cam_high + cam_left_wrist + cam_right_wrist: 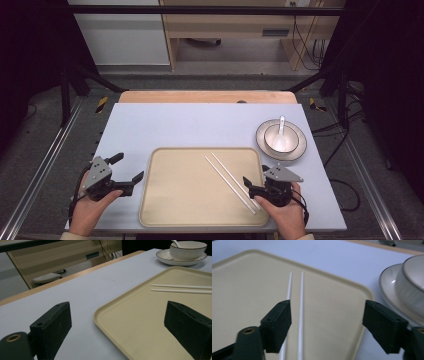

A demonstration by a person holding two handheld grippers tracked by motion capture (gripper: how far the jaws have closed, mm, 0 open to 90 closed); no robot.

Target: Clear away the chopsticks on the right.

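A beige tray (pixel 180 192) lies at the front middle of the pale blue table. Two white chopsticks (pixel 225 178) rest side by side on its right half, running diagonally. My right gripper (pixel 255 175) is open at the tray's right edge, over the chopsticks' near ends. In the right gripper view the chopsticks (pixel 301 302) pass beside the left jaw of that gripper (pixel 328 311), with nothing gripped. My left gripper (pixel 129 166) is open just left of the tray. In the left gripper view this gripper (pixel 117 312) straddles the tray's (pixel 140 322) near corner and holds nothing.
A white bowl (pixel 278 142) with a spoon (pixel 281 125) in it stands on a dark-rimmed plate (pixel 298 150) at the table's right, behind the right gripper. The bowl (pixel 187 250) and plate (pixel 387 285) lie close to the tray's far right corner.
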